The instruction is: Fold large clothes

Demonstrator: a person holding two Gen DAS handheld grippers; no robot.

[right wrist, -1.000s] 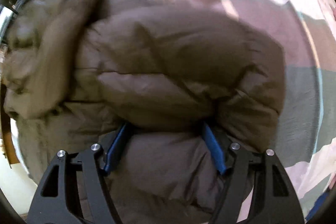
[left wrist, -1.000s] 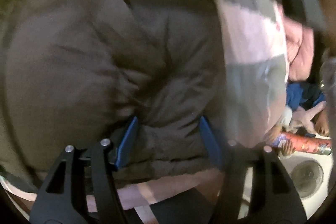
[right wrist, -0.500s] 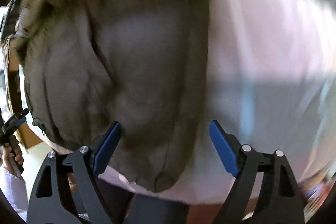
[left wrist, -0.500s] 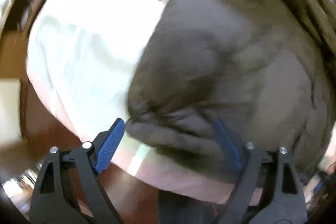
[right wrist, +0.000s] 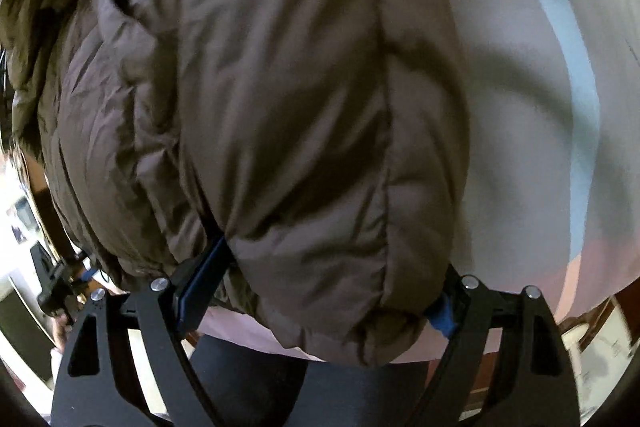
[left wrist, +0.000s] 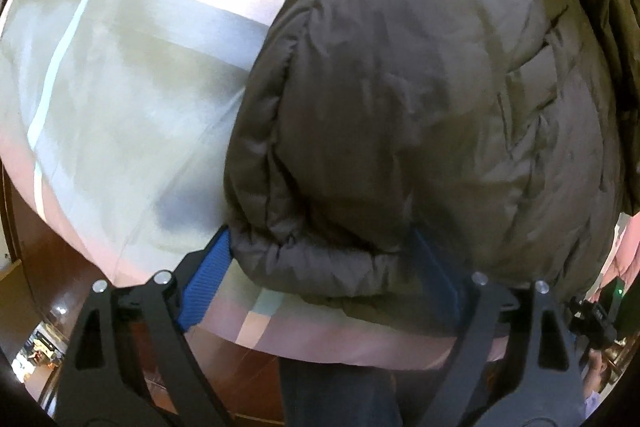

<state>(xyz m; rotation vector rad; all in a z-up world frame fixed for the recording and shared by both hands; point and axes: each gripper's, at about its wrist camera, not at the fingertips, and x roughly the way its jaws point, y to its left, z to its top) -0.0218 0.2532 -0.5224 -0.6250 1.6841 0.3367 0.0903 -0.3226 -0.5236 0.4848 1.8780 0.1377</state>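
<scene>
left wrist view: left gripper fingers just spread wide around the puffy jacket hem; right gripper same, jacket between.

The right tongs stand wide, their jaws having just been opening; a puffy brown jacket bulges between the blue pads; right of the tongs, a pink and grey sheet lies under it.

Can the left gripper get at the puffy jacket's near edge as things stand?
Probably yes: the left gripper has been opening, and the puffy jacket already bulges between its blue fingers, nothing blocking; pad contact is unclear.
</scene>
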